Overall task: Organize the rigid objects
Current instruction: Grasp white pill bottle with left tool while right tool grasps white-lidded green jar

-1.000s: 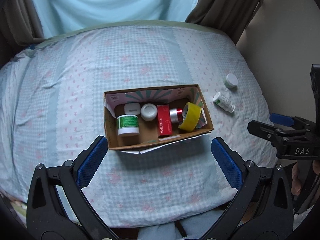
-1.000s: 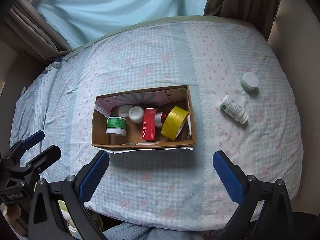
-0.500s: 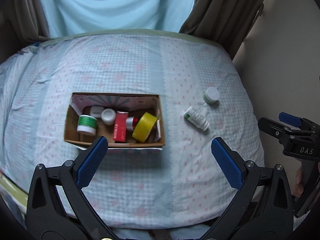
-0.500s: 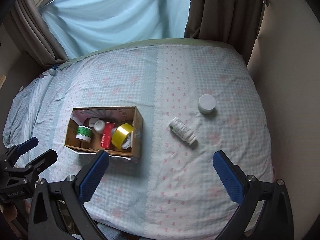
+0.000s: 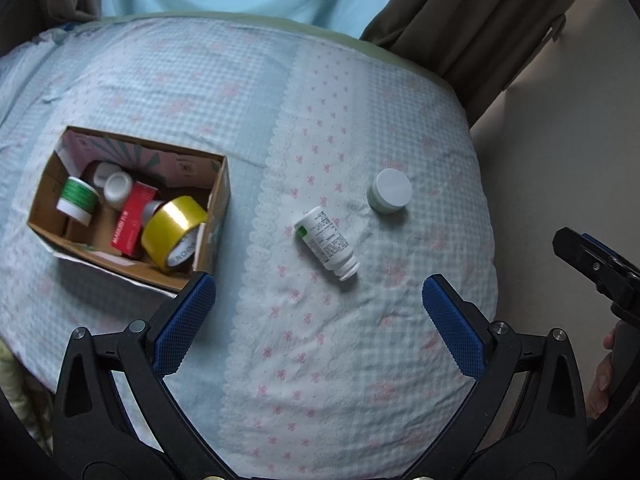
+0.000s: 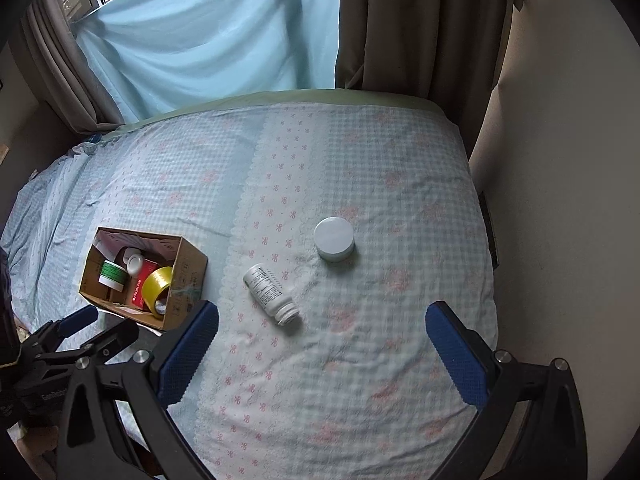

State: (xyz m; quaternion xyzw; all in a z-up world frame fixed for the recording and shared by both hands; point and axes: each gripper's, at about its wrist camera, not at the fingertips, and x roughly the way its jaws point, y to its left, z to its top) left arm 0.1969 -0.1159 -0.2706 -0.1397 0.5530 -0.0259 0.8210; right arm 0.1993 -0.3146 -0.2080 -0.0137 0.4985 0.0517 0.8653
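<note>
Checked bedding covers the bed (image 5: 360, 360). Left wrist view: the left tool (image 5: 319, 308) gapes wide, empty; the cardboard box (image 5: 216, 216) sits at left, the white bottle (image 5: 327, 243) lies at centre, the round jar (image 5: 389, 191) upper right of it. Right wrist view: the right tool (image 6: 322, 338) is wide too, above the bottle (image 6: 270, 288). Judged step: approaching the bottle; next, descend and close across its body.

White bottle (image 5: 328, 244) lies between cardboard box (image 5: 218, 204) and jar (image 5: 389, 191).
</note>
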